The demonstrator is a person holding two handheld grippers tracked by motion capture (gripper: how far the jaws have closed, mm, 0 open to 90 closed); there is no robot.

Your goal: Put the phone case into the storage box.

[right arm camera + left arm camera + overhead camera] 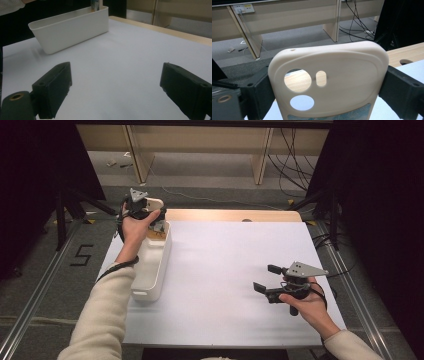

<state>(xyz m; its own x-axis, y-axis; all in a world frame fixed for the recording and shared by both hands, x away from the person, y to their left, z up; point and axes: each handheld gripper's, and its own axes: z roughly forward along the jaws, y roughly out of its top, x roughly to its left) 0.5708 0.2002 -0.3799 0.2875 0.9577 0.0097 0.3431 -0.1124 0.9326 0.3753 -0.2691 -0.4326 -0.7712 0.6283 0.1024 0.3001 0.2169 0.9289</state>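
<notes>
White matte table point(225, 270); left gripper point(327, 95) clamps smooth cream phone case point(342, 72).

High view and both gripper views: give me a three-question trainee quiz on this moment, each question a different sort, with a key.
1. True or false: the left gripper is clamped on the cream plastic phone case with round camera cut-outs.
2. Multiple choice: where does the long white plastic bin stand? A) on the left side of the white table top B) at its right edge C) on the floor
3. Short answer: what lies between the jaws of the right gripper?

Key:
1. True; the case sits between both black jaws, held up above the bin's far end.
2. A.
3. Nothing; its jaws stand open over bare table top.
</notes>
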